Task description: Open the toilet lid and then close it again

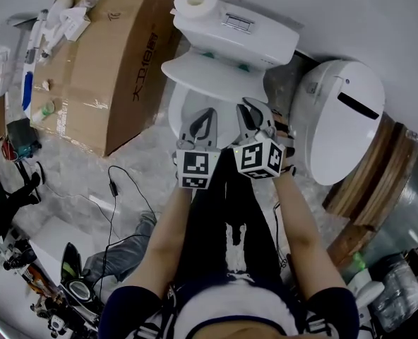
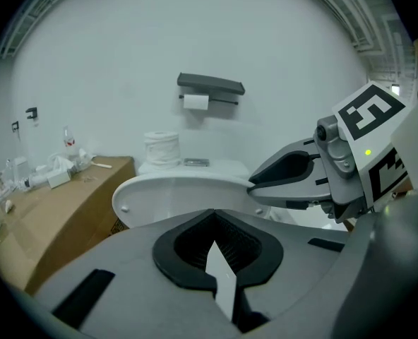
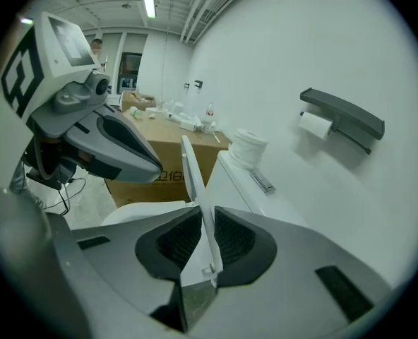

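Thin white toilet lid (image 3: 189, 167) between ribbed pads (image 3: 175, 242) of right gripper (image 3: 199, 216)

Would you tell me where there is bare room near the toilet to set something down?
The tank top is bare right of the flush button; the toilet roll fills its left end. The cardboard box is bare at its near end, cluttered farther back.

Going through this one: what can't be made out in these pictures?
Toilet bowl's inside: head view, hidden behind the toilet lid, left tongs and right tongs.
Small items on the cardboard box: head view, too small to name.
Floor clutter, lower left: head view, dark and cut off by the edge.
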The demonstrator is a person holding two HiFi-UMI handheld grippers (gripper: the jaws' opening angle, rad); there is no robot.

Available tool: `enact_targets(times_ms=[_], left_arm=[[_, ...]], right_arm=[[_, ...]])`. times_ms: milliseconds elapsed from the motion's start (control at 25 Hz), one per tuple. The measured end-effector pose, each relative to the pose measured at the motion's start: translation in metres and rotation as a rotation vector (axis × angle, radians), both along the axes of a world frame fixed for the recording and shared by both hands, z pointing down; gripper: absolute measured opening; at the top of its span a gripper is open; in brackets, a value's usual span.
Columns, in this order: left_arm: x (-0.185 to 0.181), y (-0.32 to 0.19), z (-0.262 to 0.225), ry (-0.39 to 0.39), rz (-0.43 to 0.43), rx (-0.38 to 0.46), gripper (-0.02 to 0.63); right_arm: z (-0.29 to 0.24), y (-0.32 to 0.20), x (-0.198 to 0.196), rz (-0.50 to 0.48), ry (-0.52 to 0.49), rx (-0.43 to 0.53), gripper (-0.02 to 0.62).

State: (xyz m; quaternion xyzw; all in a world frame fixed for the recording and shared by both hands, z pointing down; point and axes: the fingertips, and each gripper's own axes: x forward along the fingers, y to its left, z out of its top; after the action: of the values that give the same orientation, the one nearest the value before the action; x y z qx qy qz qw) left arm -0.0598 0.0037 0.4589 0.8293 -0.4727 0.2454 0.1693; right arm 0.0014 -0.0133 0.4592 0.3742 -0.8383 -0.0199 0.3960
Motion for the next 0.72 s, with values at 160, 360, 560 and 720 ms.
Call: enact_targets(times_ms=[160,360,560,720], left_arm=[[0.004,-0.010,-0.002,0.008,-0.001,0.009,0.006],[0.007,-0.021,-0.004,0.006,0.005,0.018,0.006],[0.010,-0.030,-0.006,0.009,0.012,0.026,0.006],[0.016,-0.038,-0.008,0.025,0.012,0.030,0.006]], right_arm=[[-0.004,-0.017,0.007,0.024,-0.016,0.002,0.049],[-0.010,-0.041,0.017,0.070,-0.032,0.012,0.049],[-0.013,-0.067,0.029,0.117,-0.047,0.024,0.049],[-0.015,-0.081,0.035,0.137,-0.069,0.020,0.049]])
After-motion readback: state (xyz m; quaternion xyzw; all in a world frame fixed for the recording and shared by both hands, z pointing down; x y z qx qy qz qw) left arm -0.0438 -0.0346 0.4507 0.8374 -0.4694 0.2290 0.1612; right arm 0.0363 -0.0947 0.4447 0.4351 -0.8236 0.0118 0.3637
